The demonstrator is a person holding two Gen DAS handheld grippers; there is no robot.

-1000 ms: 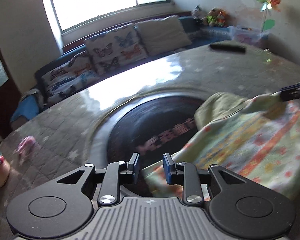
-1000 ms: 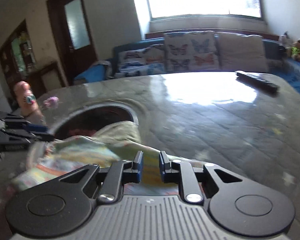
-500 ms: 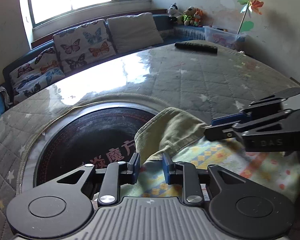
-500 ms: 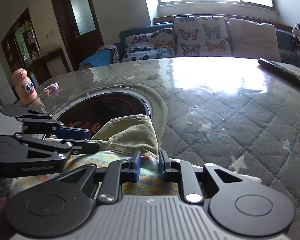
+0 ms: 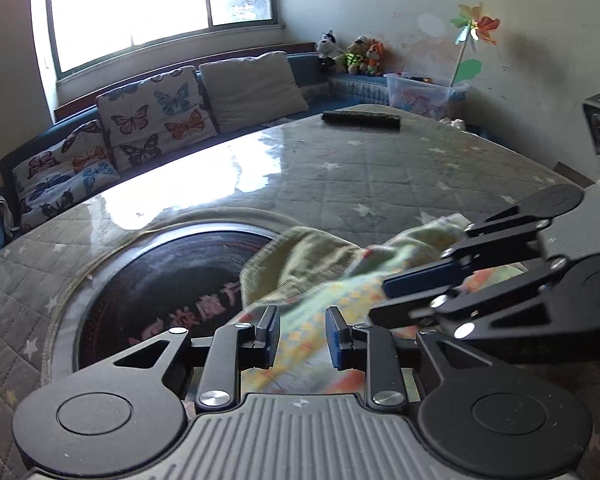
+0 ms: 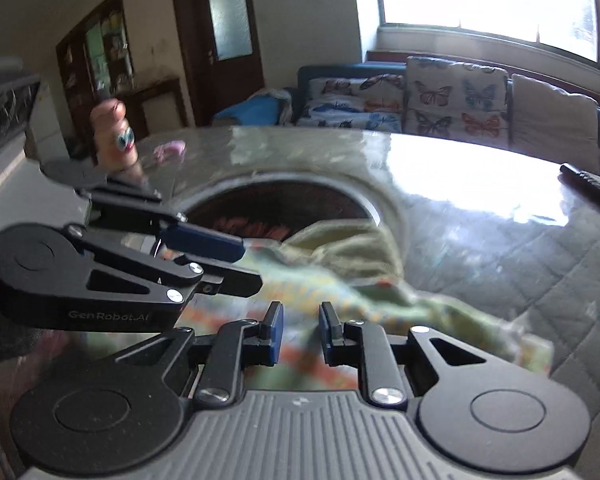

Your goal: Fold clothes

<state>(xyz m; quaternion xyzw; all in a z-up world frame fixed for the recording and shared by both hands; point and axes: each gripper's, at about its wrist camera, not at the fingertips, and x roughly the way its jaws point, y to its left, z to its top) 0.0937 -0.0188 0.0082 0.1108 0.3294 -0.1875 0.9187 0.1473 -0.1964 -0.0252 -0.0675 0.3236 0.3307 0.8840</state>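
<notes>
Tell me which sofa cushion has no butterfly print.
The plain beige cushion, at the right end of the row beside the upright butterfly cushion. It alone is unpatterned; the low one at the left also carries butterflies.

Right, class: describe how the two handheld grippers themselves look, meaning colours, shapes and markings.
Both the left gripper and right gripper are matte black, with blue finger pads, silver screws, round discs on triangular cut-out links and a ribbed grey body. The left gripper's side reads "GenRobot.AI". No cables or sleeves show.

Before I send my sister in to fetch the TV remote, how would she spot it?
Start at the big quilted table before the window sofa. At its far edge lies the remote, a long, flat black bar, alone on bare quilting, well away from the colourful garment.
</notes>
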